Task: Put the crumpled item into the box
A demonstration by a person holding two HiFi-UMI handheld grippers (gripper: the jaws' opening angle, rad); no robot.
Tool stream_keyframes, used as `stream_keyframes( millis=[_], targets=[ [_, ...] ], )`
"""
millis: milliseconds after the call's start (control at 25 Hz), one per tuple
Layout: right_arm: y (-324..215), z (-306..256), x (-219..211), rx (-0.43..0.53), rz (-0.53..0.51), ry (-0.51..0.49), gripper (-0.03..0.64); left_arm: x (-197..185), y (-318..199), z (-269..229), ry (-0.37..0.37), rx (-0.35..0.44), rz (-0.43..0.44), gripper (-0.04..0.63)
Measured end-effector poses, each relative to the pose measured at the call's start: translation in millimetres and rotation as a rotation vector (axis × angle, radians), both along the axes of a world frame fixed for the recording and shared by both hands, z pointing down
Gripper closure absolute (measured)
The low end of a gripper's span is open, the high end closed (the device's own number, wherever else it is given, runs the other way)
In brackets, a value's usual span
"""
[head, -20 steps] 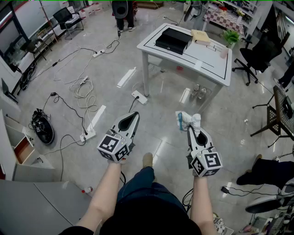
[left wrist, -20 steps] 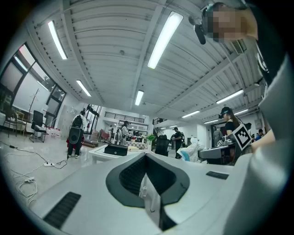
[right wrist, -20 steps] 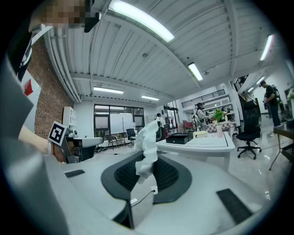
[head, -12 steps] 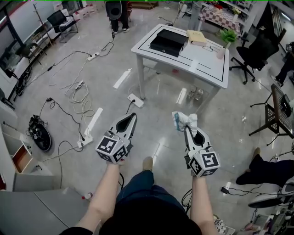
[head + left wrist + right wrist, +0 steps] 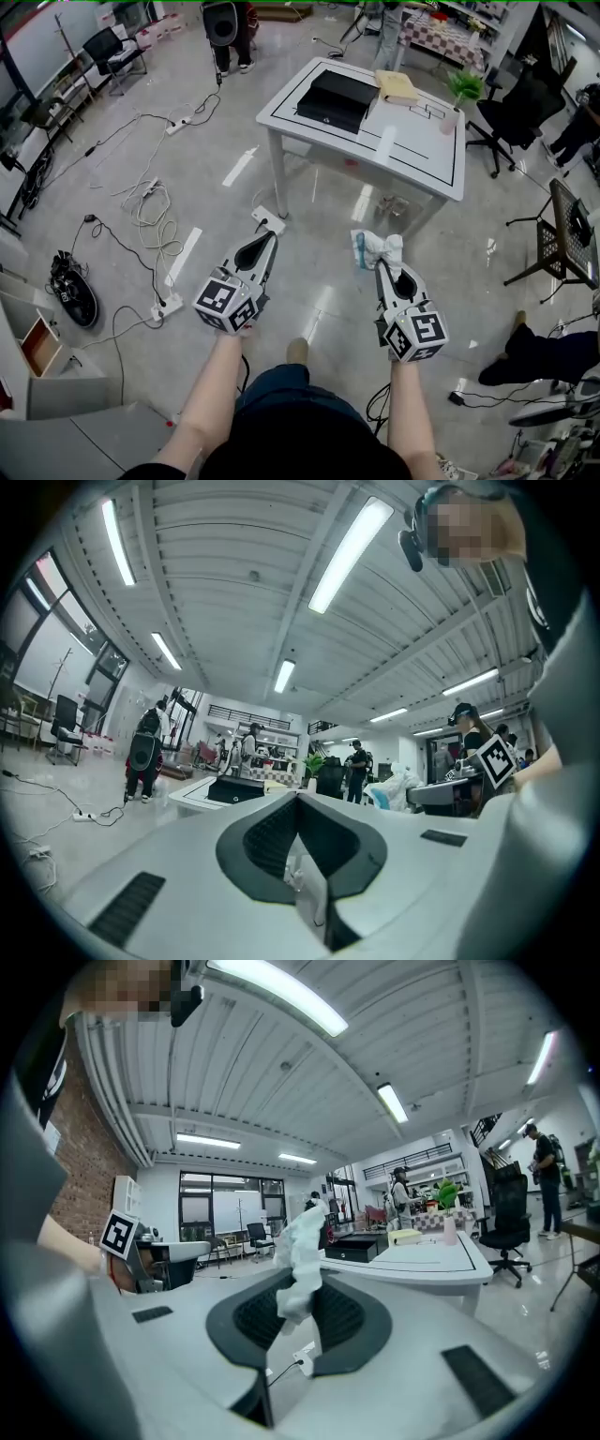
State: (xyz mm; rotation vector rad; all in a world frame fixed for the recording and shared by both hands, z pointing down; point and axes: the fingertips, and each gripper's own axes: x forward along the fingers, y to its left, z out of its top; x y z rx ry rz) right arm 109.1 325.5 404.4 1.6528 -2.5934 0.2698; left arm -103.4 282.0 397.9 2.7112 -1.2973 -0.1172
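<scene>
My right gripper point(image 5: 382, 266) pinches the crumpled white item point(image 5: 379, 247) above the floor, well apart from the flat black box point(image 5: 337, 97) on the white worktop point(image 5: 412, 141). My left gripper point(image 5: 268, 236) is pressed together, empty.

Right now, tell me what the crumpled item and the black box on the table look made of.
The crumpled item: probably thin paper or tissue, matte white with a light blue patch; it shows sharp irregular creases and stands up in a stiff bunch. The black box: matte black, flat-sided with crisp edges; rigid cardboard or plastic, cannot tell which.
</scene>
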Motion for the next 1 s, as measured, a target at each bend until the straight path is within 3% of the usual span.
stream_keyframes(
  millis=[360, 1000],
  targets=[
    [-61, 1, -9, 0.015, 0.016, -0.021, 0.558, -10, -66, 2, 0.011, 0.014, 0.01, 0.594],
    [-87, 1, -16, 0.024, 0.043, -0.043, 0.557, -20, -91, 12, 0.009, 0.002, 0.024, 0.594]
  ],
)
